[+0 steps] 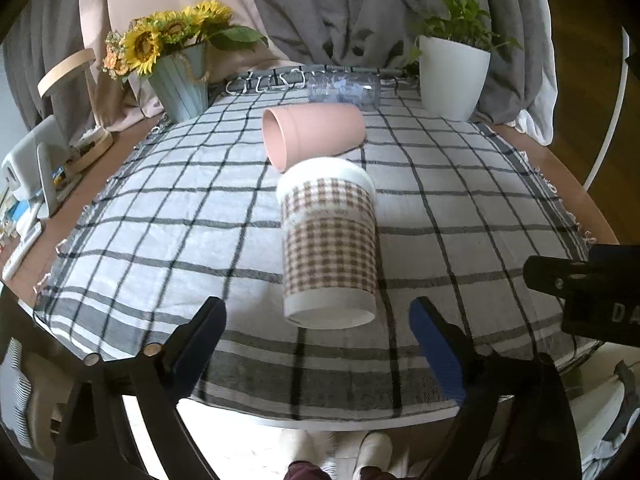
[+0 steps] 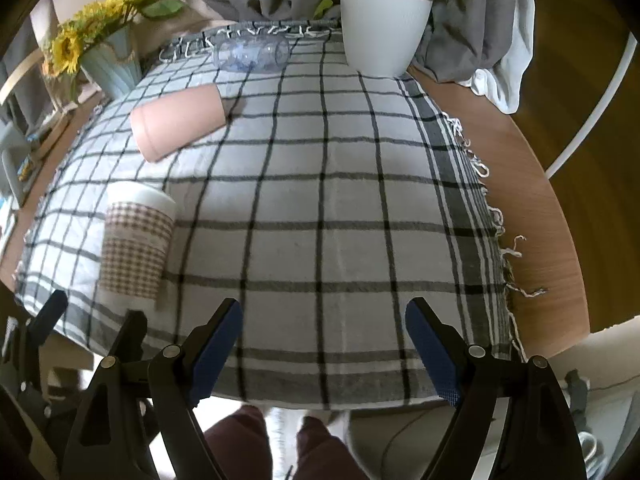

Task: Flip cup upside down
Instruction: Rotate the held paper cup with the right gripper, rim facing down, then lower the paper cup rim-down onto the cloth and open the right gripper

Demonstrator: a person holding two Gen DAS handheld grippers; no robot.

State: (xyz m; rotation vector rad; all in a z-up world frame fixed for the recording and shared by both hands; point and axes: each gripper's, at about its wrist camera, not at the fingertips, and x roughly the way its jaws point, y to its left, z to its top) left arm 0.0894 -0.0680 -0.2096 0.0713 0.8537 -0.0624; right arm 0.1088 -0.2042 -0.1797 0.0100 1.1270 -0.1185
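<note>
The checked cup (image 1: 329,248) lay on its side on the plaid tablecloth (image 1: 160,208), right in front of the left gripper (image 1: 318,320), whose fingers were spread wide, holding nothing. The right gripper (image 2: 324,320) was spread too. Behind were a pink cup (image 1: 312,134) and what looked like a clear jar (image 1: 344,87), both tipped over.

A white cylindrical cup (image 1: 329,250) carries a brown-and-white houndstooth band, and the smooth cup (image 1: 312,133) beyond it is plain pale pink. The cloth (image 1: 160,216) beneath is white, checked in black lines with grey bands at its edges. Blue pads (image 1: 434,350) line the black left gripper (image 1: 318,344); yellow sunflowers (image 1: 160,36) fill a ribbed pale blue-green pot (image 1: 182,90).
</note>
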